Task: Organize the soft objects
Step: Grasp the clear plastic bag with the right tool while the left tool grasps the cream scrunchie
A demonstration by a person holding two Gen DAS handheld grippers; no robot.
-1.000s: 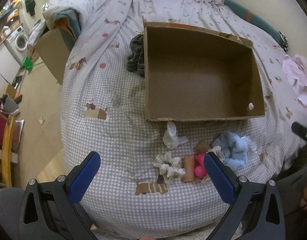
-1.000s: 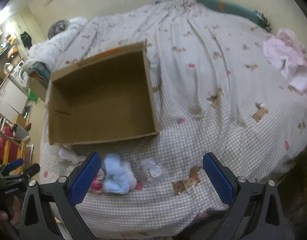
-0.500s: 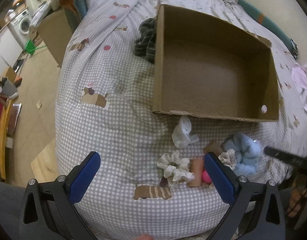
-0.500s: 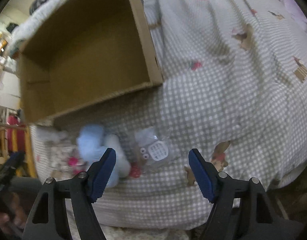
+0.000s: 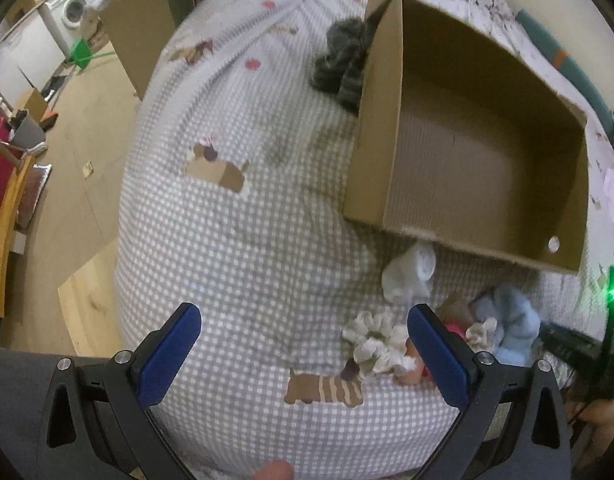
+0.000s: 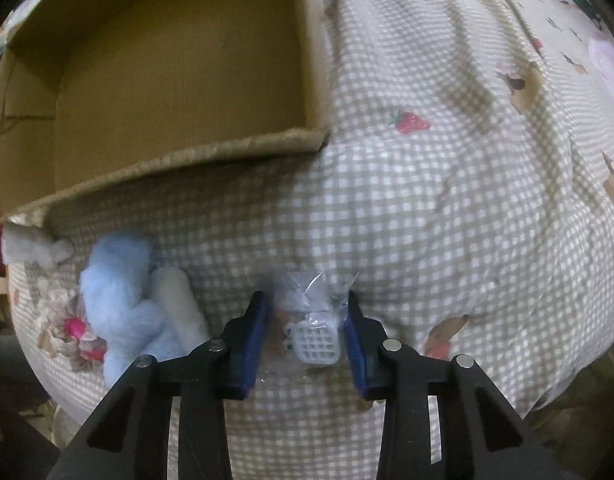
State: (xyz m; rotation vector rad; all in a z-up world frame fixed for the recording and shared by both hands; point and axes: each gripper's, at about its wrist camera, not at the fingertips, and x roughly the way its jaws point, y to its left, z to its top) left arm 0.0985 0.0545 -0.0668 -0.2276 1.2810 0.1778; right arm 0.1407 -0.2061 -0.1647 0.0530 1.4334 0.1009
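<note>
An empty cardboard box (image 5: 467,152) (image 6: 167,60) lies on the checked bed. In front of it lie soft things: a white sock (image 5: 409,274), a cream scrunchie (image 5: 373,344), a pink toy (image 5: 455,328) and a light blue plush (image 5: 511,320) (image 6: 123,300). My right gripper (image 6: 305,320) is down on the bed, its jaws closed around a small plush in a clear plastic bag (image 6: 313,320). My left gripper (image 5: 303,352) is open and empty above the bed's front, left of the pile.
A dark grey knit (image 5: 341,60) lies against the box's left wall. A pink cloth (image 6: 611,64) lies far right on the bed. The floor, another cardboard box (image 5: 141,40) and a wooden chair (image 5: 3,216) are to the left.
My right gripper dropped to the bed and narrowed from wide open to closed around the bagged plush. My left gripper moved closer to the bed, still open.
</note>
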